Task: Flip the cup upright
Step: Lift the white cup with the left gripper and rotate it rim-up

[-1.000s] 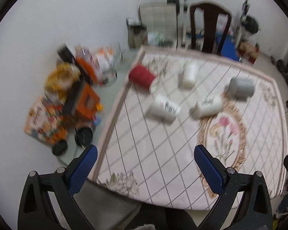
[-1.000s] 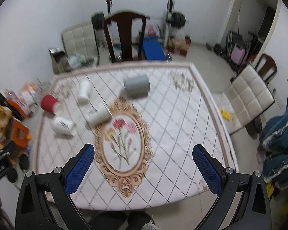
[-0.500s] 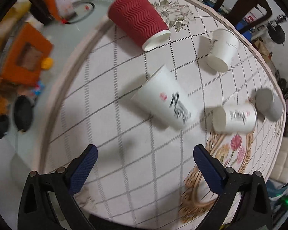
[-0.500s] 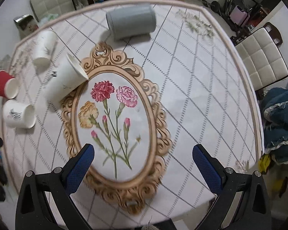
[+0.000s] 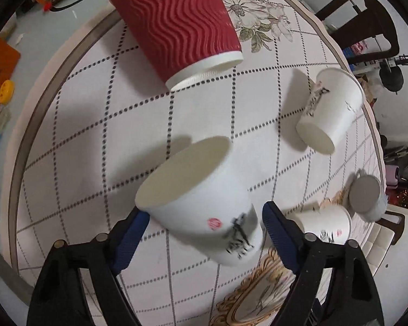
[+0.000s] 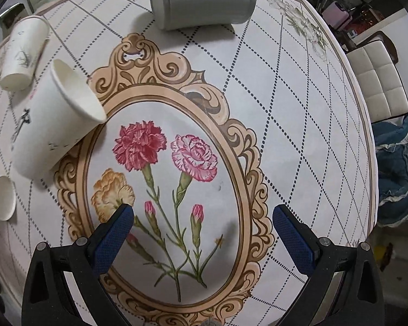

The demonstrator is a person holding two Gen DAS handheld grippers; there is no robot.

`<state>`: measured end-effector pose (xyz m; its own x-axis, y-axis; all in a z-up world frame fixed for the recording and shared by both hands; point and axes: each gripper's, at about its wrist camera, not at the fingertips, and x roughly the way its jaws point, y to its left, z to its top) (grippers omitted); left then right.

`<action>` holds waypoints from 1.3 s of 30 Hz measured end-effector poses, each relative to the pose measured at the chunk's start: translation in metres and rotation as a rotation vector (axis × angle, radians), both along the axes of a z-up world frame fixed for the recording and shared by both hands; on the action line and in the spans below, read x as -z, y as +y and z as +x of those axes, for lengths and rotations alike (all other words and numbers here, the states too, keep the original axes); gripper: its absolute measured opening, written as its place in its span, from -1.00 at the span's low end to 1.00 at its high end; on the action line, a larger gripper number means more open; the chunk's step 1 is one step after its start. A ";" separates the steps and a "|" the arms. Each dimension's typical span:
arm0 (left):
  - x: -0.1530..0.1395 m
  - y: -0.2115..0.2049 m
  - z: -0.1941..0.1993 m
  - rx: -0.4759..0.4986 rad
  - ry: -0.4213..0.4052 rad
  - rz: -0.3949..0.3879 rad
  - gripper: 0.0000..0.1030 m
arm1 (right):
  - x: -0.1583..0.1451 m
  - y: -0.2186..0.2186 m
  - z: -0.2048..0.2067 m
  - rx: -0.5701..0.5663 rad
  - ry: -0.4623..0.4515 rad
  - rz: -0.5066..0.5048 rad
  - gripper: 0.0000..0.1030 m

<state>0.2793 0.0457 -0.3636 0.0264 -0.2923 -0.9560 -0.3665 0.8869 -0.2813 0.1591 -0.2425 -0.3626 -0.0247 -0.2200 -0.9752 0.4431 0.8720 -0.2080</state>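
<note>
As it lay on its side on the patterned desk, the white cup sat between the left gripper's fingers, which bracketed it without clearly touching. This looked like the grasping step; closing on the wall, then rotating, seemed next. The right gripper hovered spread wide, empty.

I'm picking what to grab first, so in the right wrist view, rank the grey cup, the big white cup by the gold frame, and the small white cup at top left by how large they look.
1. grey cup
2. big white cup, looks close to it; nearness makes this unsure
3. small white cup
</note>
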 end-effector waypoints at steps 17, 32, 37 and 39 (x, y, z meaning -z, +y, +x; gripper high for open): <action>-0.045 -0.028 -0.027 0.443 -0.169 0.363 0.31 | -0.016 -0.007 -0.022 0.041 -0.038 0.005 1.00; -0.080 -0.107 -0.158 0.684 -0.232 0.422 0.31 | -0.031 -0.044 -0.115 0.048 -0.098 0.060 1.00; -0.070 -0.148 -0.183 0.781 -0.218 0.416 0.31 | -0.024 -0.073 -0.146 0.083 -0.094 0.070 1.00; -0.062 -0.167 -0.192 0.822 -0.207 0.413 0.31 | -0.020 -0.084 -0.156 0.093 -0.090 0.073 1.00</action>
<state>0.0871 -0.1212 -0.3015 0.1438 0.0662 -0.9874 0.4404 0.8892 0.1238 0.0033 -0.3266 -0.3425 0.0467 -0.1497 -0.9876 0.5370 0.8374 -0.1015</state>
